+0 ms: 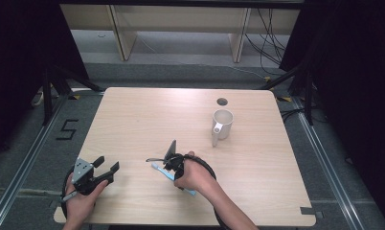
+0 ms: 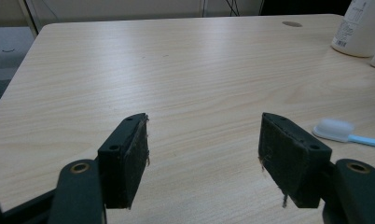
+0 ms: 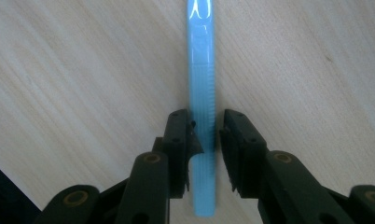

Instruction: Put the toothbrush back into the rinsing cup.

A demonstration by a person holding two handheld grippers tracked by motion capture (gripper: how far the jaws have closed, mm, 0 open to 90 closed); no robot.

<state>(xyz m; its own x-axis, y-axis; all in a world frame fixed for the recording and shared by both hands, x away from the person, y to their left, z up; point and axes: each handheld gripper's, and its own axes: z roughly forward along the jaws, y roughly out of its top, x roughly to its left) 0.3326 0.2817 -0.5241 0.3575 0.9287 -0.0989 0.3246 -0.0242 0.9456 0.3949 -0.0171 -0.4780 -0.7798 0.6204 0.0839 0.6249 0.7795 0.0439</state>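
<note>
Table scene with two hand-held grippers and a toothbrush. The right gripper (image 3: 205, 140) is lowered over a light-blue toothbrush (image 3: 202, 93) that lies flat on the wooden table (image 1: 147, 120); its two black jaws straddle the ribbed part of the handle, the pads (image 3: 188, 140) close against its sides, though whether they already press on it or merely flank it cannot be told from the right gripper view. In the high view the right hand (image 1: 193, 176) covers most of the handle, and the white brush head points toward the left gripper (image 2: 202, 154), which is held low near the front-left corner of the table with its jaws spread wide and nothing between them. A white mug (image 1: 222, 123) stands well apart toward the far right, beside a round cable hole (image 1: 222, 101) in the tabletop. Probable hazards (inferred, not observed): the handle is thin, smooth and rounded, so a grip closed off-centre could squeeze it out sideways or let it rotate between the pads; a grasp taken this close to the tail leaves the long head end unsupported, so the brush may droop or pivot on lifting; jaws pressed hard against the table may scrape it instead of closing under the handle. If the mug is the destination, a tilted brush could strike its rim.
</note>
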